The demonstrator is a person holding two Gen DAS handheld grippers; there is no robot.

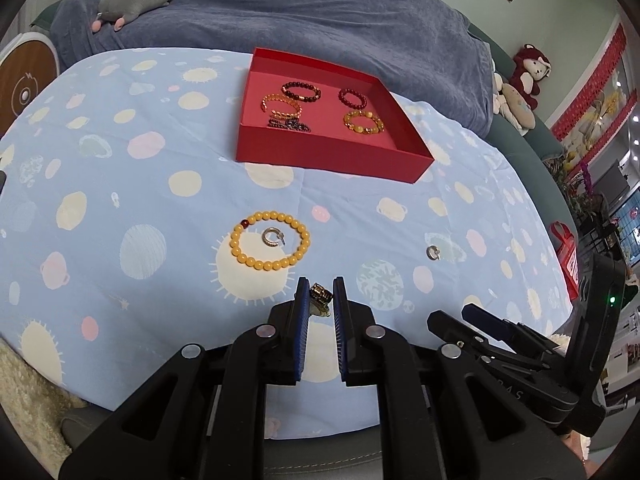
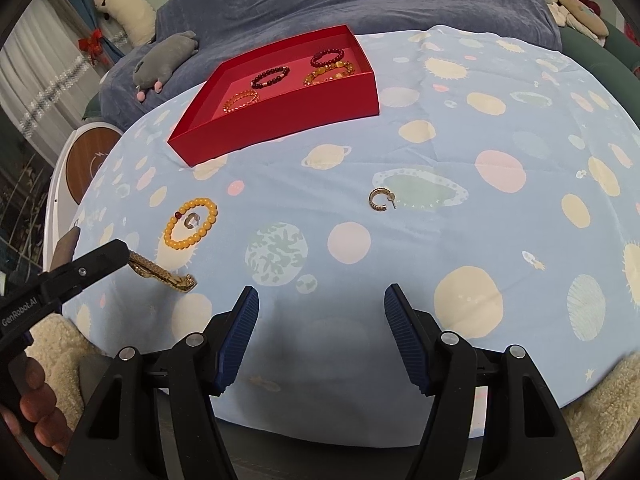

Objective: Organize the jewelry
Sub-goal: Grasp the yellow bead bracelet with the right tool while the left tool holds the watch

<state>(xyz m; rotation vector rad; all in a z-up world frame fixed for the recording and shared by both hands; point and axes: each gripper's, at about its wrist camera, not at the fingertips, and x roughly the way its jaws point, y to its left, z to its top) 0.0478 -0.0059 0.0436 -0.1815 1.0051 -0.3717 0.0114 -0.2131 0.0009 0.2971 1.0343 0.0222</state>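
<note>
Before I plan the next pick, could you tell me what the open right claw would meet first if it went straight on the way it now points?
Probably only the planet-print blue cloth: nothing lies between the right claw and it. The gold hoop earring sits farther ahead, though depth is unclear.

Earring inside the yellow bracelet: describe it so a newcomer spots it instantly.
On the blue planet-print cloth, in front of the red tray, lies a yellow bead bracelet. The silver hoop earring sits inside that ring; the other loose earring lies alone on the cloth.

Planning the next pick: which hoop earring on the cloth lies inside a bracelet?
The silver hoop earring, ringed by the yellow bead bracelet; the other hoop earring lies alone on bare cloth.
</note>
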